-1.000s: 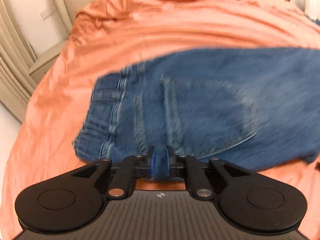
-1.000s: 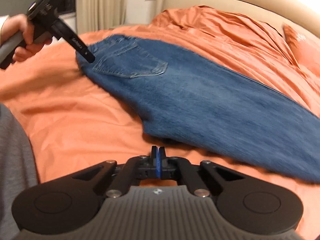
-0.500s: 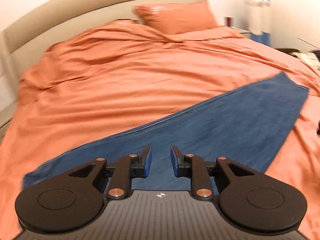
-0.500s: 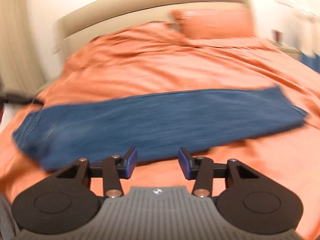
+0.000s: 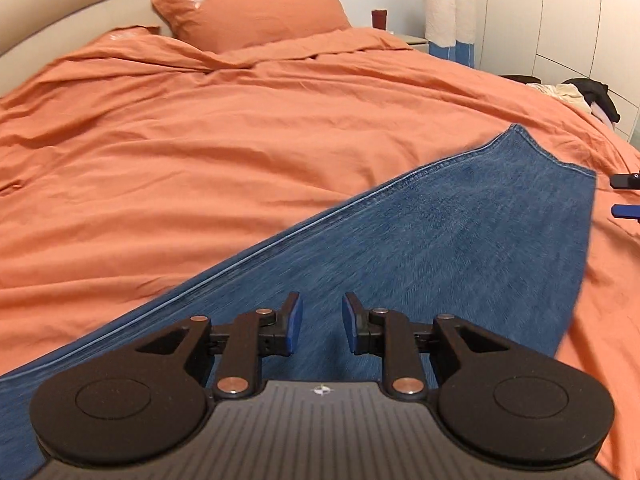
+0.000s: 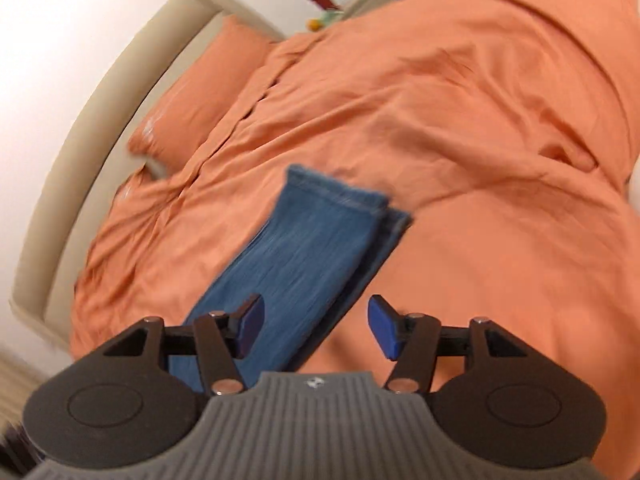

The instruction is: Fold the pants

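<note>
The jeans lie flat on the orange duvet, folded lengthwise with one leg stacked on the other, running from the lower left of the left wrist view up to the hem at the right.

The left gripper hangs over the leg, blue pads a little apart, gripping nothing. The right gripper has its jaws opening wide, with denim beneath the gap but no pad pressing on it.

Denim like this looks heavy and fairly stiff. I'd judge it will hold a crease, drape slowly rather than flutter, and grip the cotton cover instead of sliding. The stitched hem, both layers together, seems the surest place to pinch.

The right wrist view, tilted and blurred, shows the two hems slightly offset at the middle of the frame, which the left view hides. The left view alone gives the long side seam, the pillow, two plush llamas at the upper right, and the other gripper's fingertips at the right edge.
</note>
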